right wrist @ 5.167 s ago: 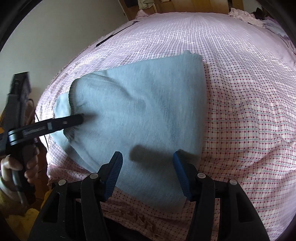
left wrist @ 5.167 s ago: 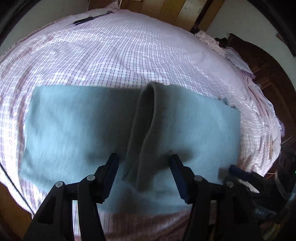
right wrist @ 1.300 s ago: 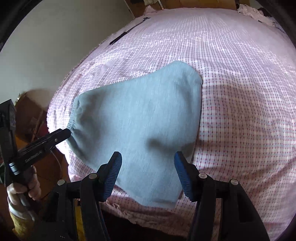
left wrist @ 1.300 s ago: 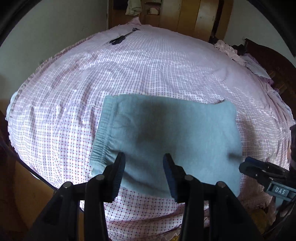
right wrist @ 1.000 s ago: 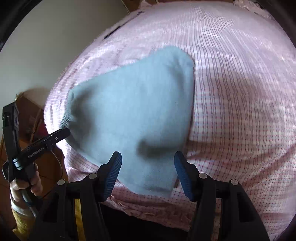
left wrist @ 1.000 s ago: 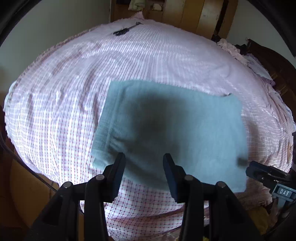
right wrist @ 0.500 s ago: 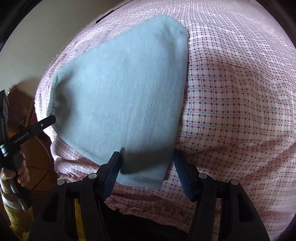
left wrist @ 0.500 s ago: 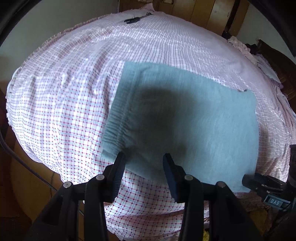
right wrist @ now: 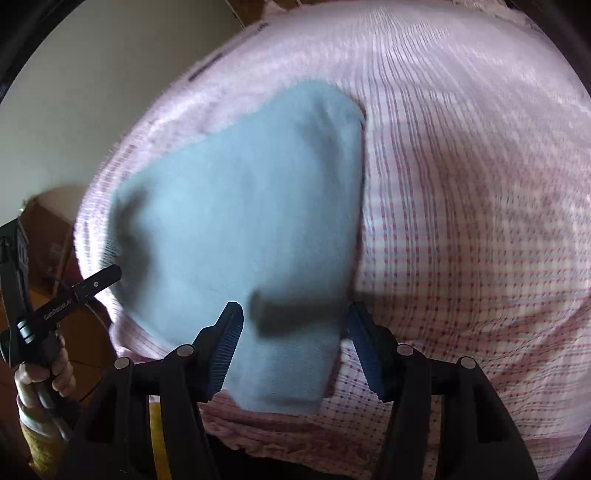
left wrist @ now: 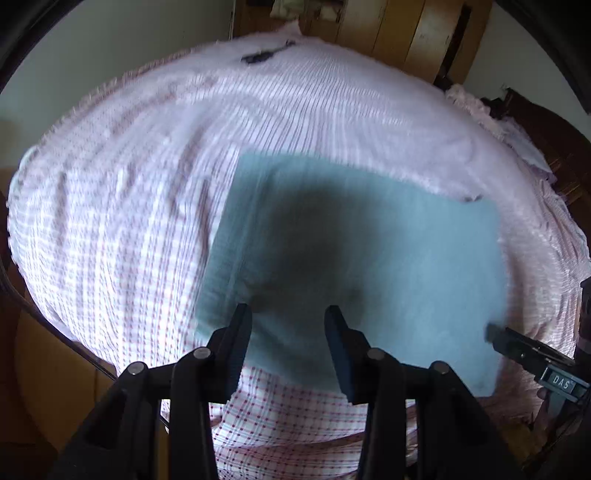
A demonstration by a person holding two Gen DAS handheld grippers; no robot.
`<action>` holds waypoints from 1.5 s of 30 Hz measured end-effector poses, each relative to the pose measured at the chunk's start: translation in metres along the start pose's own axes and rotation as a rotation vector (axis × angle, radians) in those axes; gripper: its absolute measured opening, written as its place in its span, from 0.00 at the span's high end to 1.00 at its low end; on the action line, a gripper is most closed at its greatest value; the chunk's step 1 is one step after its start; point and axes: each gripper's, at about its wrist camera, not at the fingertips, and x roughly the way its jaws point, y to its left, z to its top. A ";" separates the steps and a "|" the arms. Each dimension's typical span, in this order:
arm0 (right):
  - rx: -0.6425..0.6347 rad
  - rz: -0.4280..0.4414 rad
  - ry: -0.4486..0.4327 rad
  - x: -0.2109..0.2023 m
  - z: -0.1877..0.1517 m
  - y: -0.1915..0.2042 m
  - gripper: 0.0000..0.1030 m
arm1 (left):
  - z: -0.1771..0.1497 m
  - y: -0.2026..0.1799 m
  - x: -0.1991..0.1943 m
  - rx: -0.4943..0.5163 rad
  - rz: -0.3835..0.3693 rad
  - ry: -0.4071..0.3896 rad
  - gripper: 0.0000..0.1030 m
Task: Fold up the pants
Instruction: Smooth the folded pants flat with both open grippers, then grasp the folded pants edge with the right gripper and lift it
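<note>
The grey-blue pants (left wrist: 369, 251) lie flat in a folded rectangle on the pink checked bed sheet (left wrist: 122, 221), elastic waistband to the left. My left gripper (left wrist: 288, 321) hovers open over the near edge by the waistband corner, nothing between its fingers. In the right wrist view the pants (right wrist: 240, 206) spread away from me. My right gripper (right wrist: 293, 321) stands open over their near right corner, its jaws apart and off the cloth. Each gripper shows in the other's view: the right gripper (left wrist: 517, 347) at the pants' right edge, the left gripper (right wrist: 81, 288) at the waistband.
A small dark object (left wrist: 258, 57) lies on the far side of the bed. Wooden wardrobe doors (left wrist: 406, 33) stand behind it and dark wooden furniture (left wrist: 546, 136) to the right. A hand (right wrist: 40, 373) grips the left tool. The bed's frilled edge (right wrist: 280, 439) runs just below the pants.
The upright fold that stood between my left jaws five seconds ago now lies flat. Over the last second the right gripper has sunk slightly towards the pants' near edge. Both jaws stay as wide.
</note>
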 end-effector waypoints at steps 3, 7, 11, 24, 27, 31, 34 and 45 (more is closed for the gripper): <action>0.000 0.022 -0.012 0.007 -0.001 -0.007 0.49 | -0.009 0.010 0.019 -0.008 0.009 0.040 0.66; 0.001 0.046 -0.022 0.011 -0.003 -0.007 0.43 | -0.011 0.012 0.020 -0.008 0.003 0.048 0.68; 0.011 0.092 -0.018 0.012 0.000 -0.009 0.38 | -0.007 0.007 0.010 0.010 0.015 0.028 0.68; 0.098 0.207 -0.042 0.003 0.006 -0.035 0.49 | 0.007 -0.001 -0.001 0.024 0.006 -0.017 0.64; 0.136 0.237 -0.046 0.004 0.008 -0.043 0.49 | 0.006 0.000 0.008 0.024 0.002 0.001 0.60; 0.141 0.228 -0.049 0.000 0.009 -0.044 0.55 | 0.004 0.002 0.031 0.024 0.010 0.037 0.58; 0.143 0.198 -0.072 -0.009 0.008 -0.039 0.76 | 0.007 0.003 0.028 0.035 0.021 0.032 0.58; -0.024 0.259 -0.207 -0.057 0.009 -0.003 0.92 | -0.002 -0.019 0.002 0.078 -0.051 -0.003 0.58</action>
